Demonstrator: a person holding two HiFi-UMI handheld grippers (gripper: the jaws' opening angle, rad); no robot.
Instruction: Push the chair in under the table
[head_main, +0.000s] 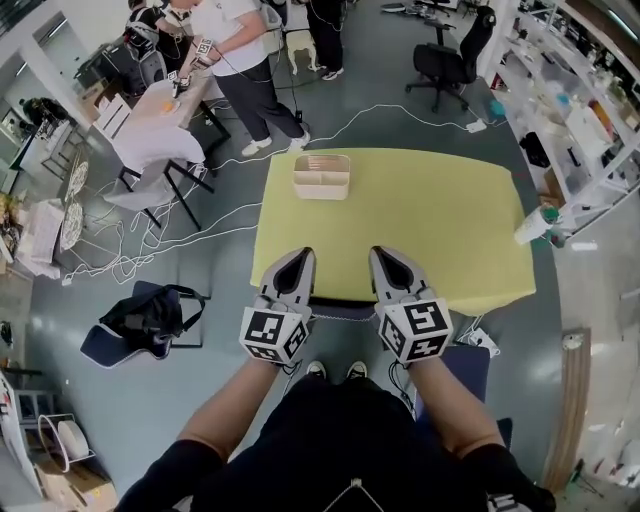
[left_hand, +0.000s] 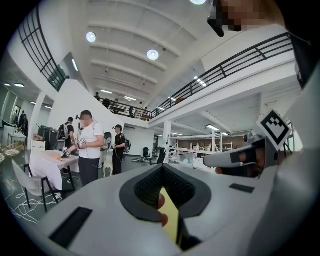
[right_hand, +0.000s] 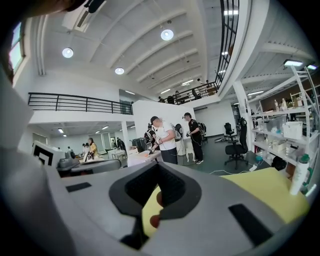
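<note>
1. Head view: your left gripper (head_main: 297, 262) and right gripper (head_main: 388, 262) point side by side over the near edge of the yellow table (head_main: 440, 220), both clenched and empty. Between them, a dark bar that looks like the back of the chair (head_main: 342, 309) lies right along that table edge. Your body hides the rest of it. A wooden box (head_main: 322, 177) sits near the table's far edge.
2. Left gripper view: the fingers (left_hand: 95, 210) are pressed together, holding nothing. A sliver of yellow table shows past them, and your right gripper is alongside on the right.
3. Right gripper view: the fingers are shut on nothing. The table spreads to the right, with a white bottle (right_hand: 300, 175) by its end.
</note>
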